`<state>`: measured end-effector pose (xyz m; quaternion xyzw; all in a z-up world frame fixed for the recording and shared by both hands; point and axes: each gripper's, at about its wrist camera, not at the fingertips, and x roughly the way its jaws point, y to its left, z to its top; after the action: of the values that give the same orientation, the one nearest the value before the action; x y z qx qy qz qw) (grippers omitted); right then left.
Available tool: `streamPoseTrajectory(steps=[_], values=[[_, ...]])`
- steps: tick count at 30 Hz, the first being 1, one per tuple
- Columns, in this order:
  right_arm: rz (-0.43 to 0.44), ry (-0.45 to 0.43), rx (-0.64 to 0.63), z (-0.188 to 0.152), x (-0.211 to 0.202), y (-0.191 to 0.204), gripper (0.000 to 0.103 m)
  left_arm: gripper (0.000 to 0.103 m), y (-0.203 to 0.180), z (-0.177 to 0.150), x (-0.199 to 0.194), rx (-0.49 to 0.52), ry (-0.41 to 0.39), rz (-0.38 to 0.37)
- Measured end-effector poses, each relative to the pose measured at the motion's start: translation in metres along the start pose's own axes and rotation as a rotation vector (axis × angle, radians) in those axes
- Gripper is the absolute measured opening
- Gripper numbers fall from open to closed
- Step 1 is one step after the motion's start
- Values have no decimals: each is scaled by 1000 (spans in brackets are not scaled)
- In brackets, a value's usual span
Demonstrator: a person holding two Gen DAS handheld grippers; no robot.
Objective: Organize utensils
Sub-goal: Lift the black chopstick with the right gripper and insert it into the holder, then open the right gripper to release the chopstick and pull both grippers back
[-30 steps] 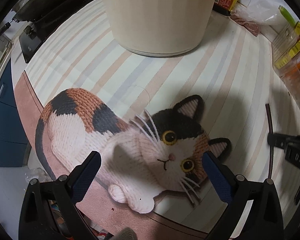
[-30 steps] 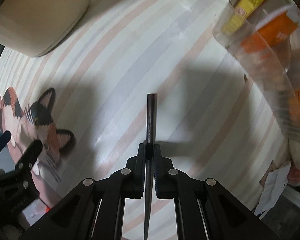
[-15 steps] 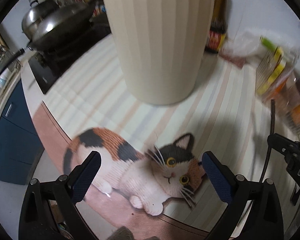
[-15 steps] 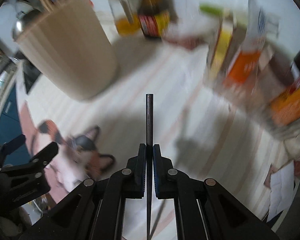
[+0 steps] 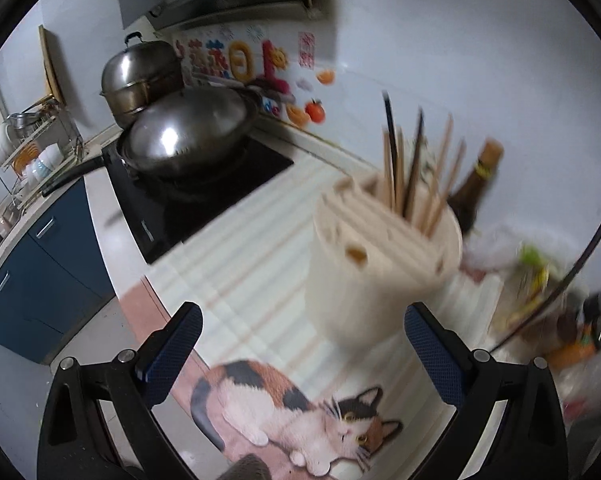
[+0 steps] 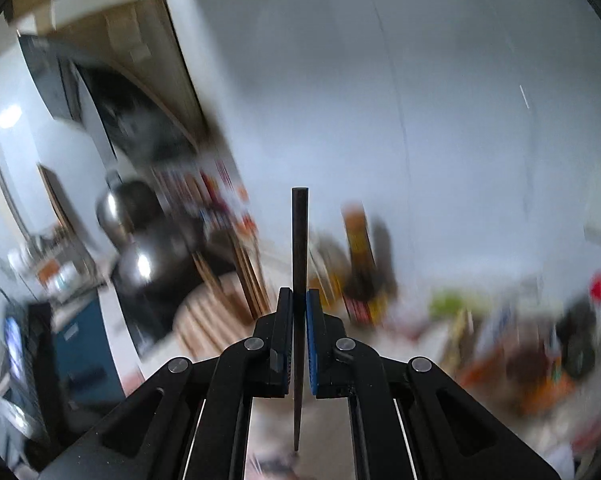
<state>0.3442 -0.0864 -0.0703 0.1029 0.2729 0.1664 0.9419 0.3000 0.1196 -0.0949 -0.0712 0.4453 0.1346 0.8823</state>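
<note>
While our left hand-held gripper (image 5: pixel 300 354) hangs open and empty, its view alone shows the cream holder (image 5: pixel 384 256) of chopsticks standing on the desk (image 5: pixel 260 264); from the right, our right hand-held gripper (image 6: pixel 299 340) pinches a dark chopstick (image 6: pixel 299 240) mid-shaft, which we judge light, stiff, slippery.

Both my views are dim and smeared by motion blur, the right worst; fisheye bends the edges, and glare spots sit on the domed steel wok lid (image 5: pixel 188 136).
</note>
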Motion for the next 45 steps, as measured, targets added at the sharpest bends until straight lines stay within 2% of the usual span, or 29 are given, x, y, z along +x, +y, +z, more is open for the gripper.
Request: streamPoseTrajectory(steps=[4,8,15,18,20,21,23,24,25,29,31,33,34,39,45], values=[[18,-99,-37,49,14,22,6,103,5,27,0,-17,15,30],[30,-108,-55,73,40,38,6,103,-1,45,11,1,45,39],[39,-13,-88,46,101,43,6,103,-6,56,32,8,74,63],[58,76,-91,33,119,38,7,103,-3,56,36,-6,79,72],[82,175,-69,26,130,30,7,103,-1,56,36,-23,69,76],[93,197,-62,24,132,27,10,103,0,56,34,-29,58,81],[104,225,-51,20,126,20,34,103,0,54,28,-31,20,92],[106,227,-48,18,124,16,54,103,0,53,24,-30,7,98],[99,231,-48,15,118,12,62,103,0,52,22,-30,1,102],[9,263,-99,-4,101,5,65,103,1,43,9,-25,-29,106],[-43,273,-135,-13,94,4,85,103,1,37,1,-20,-48,113],[-72,280,-164,-21,88,8,99,103,1,31,-5,-19,-66,119],[-88,282,-182,-25,83,10,102,103,1,29,-8,-21,-71,119],[-155,249,-203,-38,54,13,103,103,2,11,-35,-14,-105,101],[-200,197,-178,-44,-8,19,103,103,9,-13,-81,5,-166,71]])
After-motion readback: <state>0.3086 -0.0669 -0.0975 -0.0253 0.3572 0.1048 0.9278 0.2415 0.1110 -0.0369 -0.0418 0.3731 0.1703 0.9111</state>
